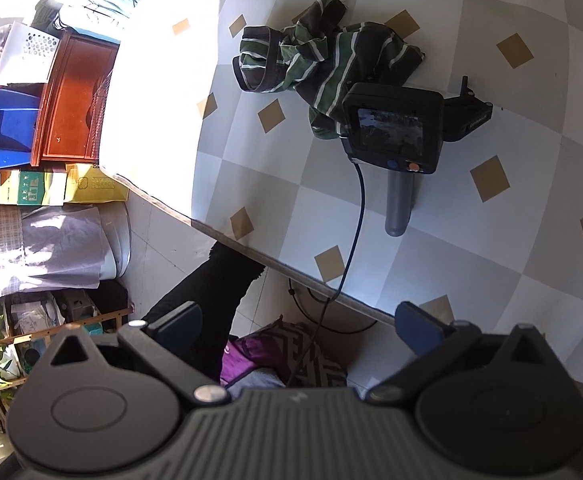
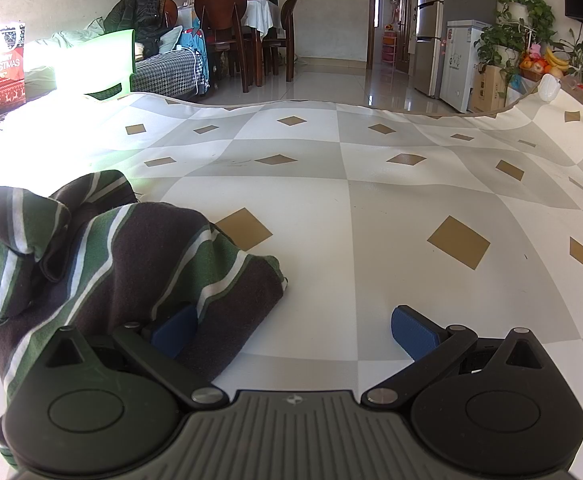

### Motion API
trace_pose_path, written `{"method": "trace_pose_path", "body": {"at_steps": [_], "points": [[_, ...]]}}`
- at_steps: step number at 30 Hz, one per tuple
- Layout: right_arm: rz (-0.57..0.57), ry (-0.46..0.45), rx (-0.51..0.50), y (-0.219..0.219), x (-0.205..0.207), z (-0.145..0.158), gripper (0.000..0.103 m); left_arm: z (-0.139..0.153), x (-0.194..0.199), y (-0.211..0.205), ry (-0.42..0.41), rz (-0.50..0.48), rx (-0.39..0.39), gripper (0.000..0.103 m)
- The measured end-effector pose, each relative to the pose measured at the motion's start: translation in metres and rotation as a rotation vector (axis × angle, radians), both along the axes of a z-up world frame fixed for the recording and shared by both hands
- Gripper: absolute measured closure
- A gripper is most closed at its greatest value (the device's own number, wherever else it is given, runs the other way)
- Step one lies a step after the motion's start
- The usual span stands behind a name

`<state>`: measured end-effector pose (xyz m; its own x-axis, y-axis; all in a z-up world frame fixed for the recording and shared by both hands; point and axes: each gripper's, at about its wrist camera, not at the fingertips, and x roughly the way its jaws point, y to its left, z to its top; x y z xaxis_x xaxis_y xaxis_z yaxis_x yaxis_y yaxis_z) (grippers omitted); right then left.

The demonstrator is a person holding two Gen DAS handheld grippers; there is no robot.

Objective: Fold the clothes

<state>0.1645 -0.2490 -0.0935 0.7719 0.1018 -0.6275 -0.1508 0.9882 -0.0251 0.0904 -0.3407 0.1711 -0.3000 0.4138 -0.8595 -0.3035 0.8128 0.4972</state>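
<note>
A crumpled dark shirt with green and white stripes (image 1: 315, 60) lies on the checked table cover (image 1: 491, 240). My left gripper (image 1: 297, 326) is open and empty, held high above the table's near edge, away from the shirt. The right gripper's body (image 1: 395, 128) lies on the table against the shirt. In the right wrist view the shirt (image 2: 103, 264) fills the lower left. My right gripper (image 2: 293, 330) is open and low on the table, its left pad (image 2: 173, 334) touching the shirt's edge, its right pad (image 2: 413, 330) over bare cover.
A blue cable (image 1: 355, 224) runs from the right gripper over the table edge. Boxes, a wooden crate (image 1: 75, 100) and bags stand on the floor past the table. A sofa (image 2: 163, 70), dining chairs (image 2: 251, 40) and a fridge (image 2: 435, 28) lie beyond the far edge.
</note>
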Motion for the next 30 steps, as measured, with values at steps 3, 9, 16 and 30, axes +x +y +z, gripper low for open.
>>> {"method": "trace_pose_path", "body": {"at_steps": [3, 9, 16, 30], "points": [[0.0, 0.0, 0.0, 0.0, 0.0, 0.0, 0.0, 0.002, 0.003, -0.005, 0.001, -0.023, 0.023, 0.0], [0.0, 0.0, 0.0, 0.0, 0.0, 0.0, 0.0, 0.003, 0.006, -0.008, 0.003, -0.045, 0.076, 0.0], [0.0, 0.0, 0.0, 0.0, 0.0, 0.0, 0.0, -0.007, -0.001, -0.021, 0.036, -0.085, 0.085, 0.0], [0.0, 0.0, 0.0, 0.0, 0.0, 0.0, 0.0, -0.004, -0.01, -0.019, 0.039, -0.096, 0.039, 0.0]]}}
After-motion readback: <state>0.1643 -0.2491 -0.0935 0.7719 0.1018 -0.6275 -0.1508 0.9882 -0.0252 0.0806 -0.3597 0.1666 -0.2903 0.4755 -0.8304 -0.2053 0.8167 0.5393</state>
